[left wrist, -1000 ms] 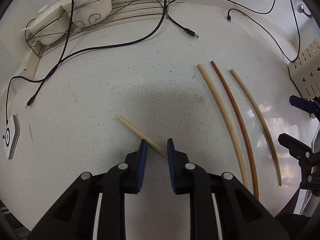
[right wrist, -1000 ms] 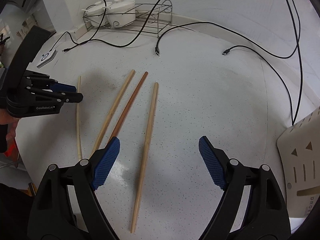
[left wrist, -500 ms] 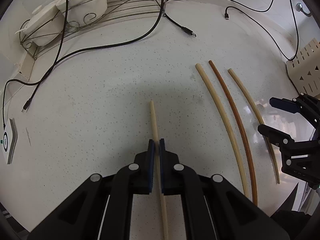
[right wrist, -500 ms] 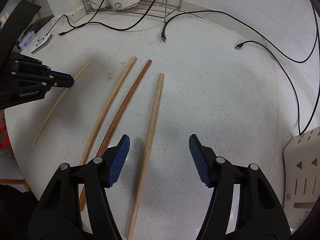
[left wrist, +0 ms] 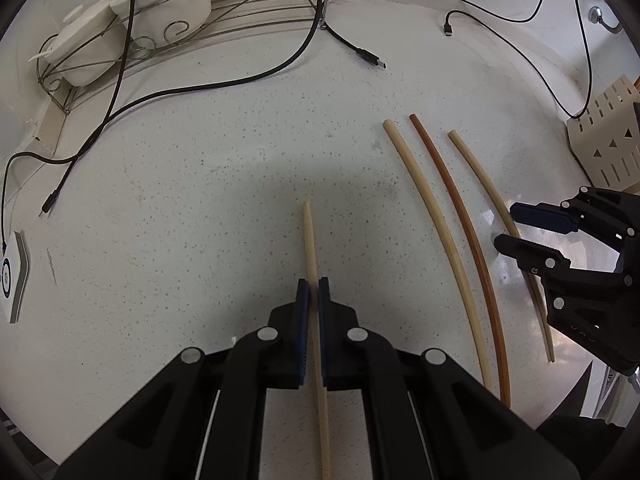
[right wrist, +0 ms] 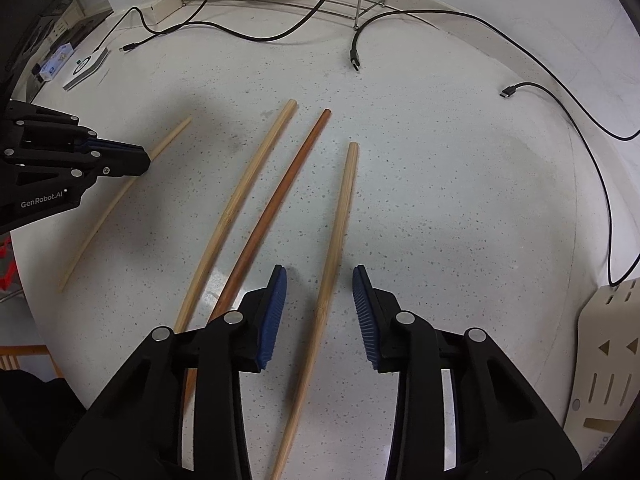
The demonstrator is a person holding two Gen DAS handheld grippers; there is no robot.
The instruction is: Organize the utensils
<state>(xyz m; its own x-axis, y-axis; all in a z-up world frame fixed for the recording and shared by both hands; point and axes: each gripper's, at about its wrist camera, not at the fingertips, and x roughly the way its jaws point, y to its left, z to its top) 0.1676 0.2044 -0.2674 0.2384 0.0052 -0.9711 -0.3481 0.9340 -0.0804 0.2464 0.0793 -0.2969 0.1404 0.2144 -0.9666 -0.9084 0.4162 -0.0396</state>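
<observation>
left gripper (left wrist: 313, 292) clamped on pale chopstick (left wrist: 310, 248), lower centre, to shift it | right gripper (right wrist: 319, 288) half-open, jaws just been closing around right-hand chopstick (right wrist: 338, 236), pads not touching, lining up pickup

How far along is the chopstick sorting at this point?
Early. Done: nothing is stowed; the utensil holder shows no chopsticks in it. In hand: the left gripper is shut on the pale thin chopstick, and the right gripper, jaws just closing, straddles the rightmost bamboo chopstick without pressing it. Left: the light chopstick and the reddish-brown chopstick lie untouched.
</observation>
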